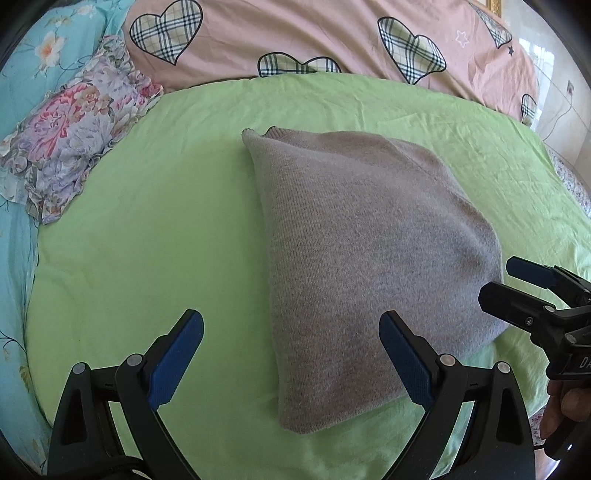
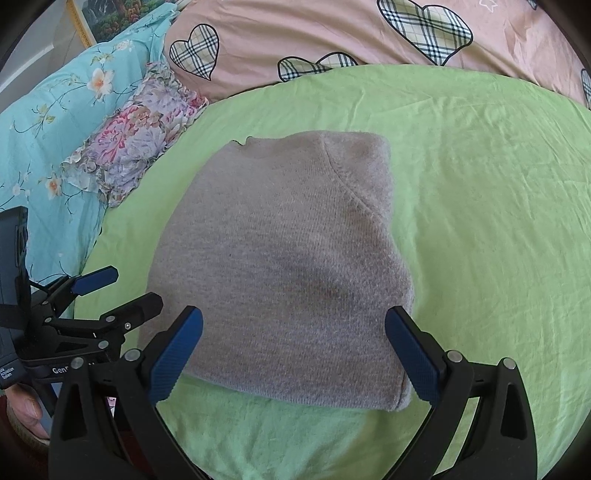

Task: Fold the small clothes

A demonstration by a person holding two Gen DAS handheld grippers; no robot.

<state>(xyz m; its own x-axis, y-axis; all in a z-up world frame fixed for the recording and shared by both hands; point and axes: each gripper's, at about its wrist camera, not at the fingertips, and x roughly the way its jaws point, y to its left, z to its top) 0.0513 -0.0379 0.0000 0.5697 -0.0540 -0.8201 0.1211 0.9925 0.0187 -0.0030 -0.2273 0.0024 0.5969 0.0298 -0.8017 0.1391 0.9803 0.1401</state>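
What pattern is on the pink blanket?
Plaid hearts on the pink blanket, clearest in the right wrist view.

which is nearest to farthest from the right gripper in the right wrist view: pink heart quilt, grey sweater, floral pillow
1. grey sweater: folded on the green sheet, straight ahead of the right gripper, between its open fingers.
2. floral pillow: farther off, to the left, at the sheet's edge.
3. pink heart quilt: farthest, across the back.

The left gripper (image 2: 122, 291) body reads "GenR", cut off, with a small label "Acquisition System" beside it.
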